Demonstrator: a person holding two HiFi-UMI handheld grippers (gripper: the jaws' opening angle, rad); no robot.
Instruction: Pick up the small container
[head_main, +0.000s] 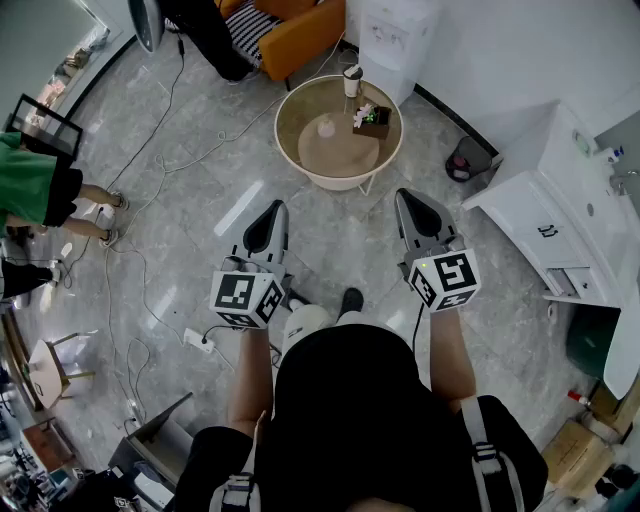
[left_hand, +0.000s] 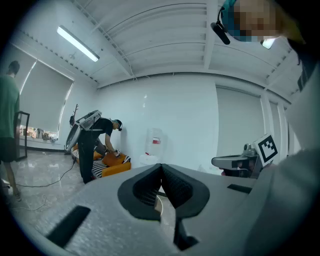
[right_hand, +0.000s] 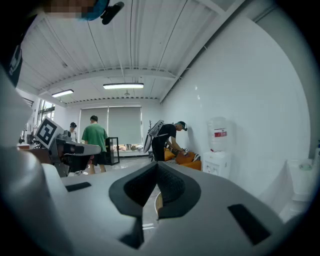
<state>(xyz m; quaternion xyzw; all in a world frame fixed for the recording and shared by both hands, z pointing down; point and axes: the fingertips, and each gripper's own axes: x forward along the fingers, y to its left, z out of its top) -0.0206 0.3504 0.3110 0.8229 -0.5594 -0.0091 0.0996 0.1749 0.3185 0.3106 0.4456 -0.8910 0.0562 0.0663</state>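
Observation:
A round tan table (head_main: 385, 160) stands a step ahead of me on the grey floor. On it are a small pale pink container (head_main: 326, 127), a white cup with a dark lid (head_main: 352, 80) at the far rim, and a dark box with flowers (head_main: 372, 120). My left gripper (head_main: 274, 208) and right gripper (head_main: 408, 196) hover side by side short of the table, both shut and holding nothing. In the left gripper view the left gripper (left_hand: 161, 167) has its jaws met at the tip. The right gripper (right_hand: 157, 166) looks the same in its own view.
Beyond the table are an orange sofa (head_main: 300, 30) and a white water dispenser (head_main: 398, 35). A white cabinet (head_main: 560, 200) runs along the right. Cables and a power strip (head_main: 200, 340) lie on the floor at left, near a person in green (head_main: 30, 185).

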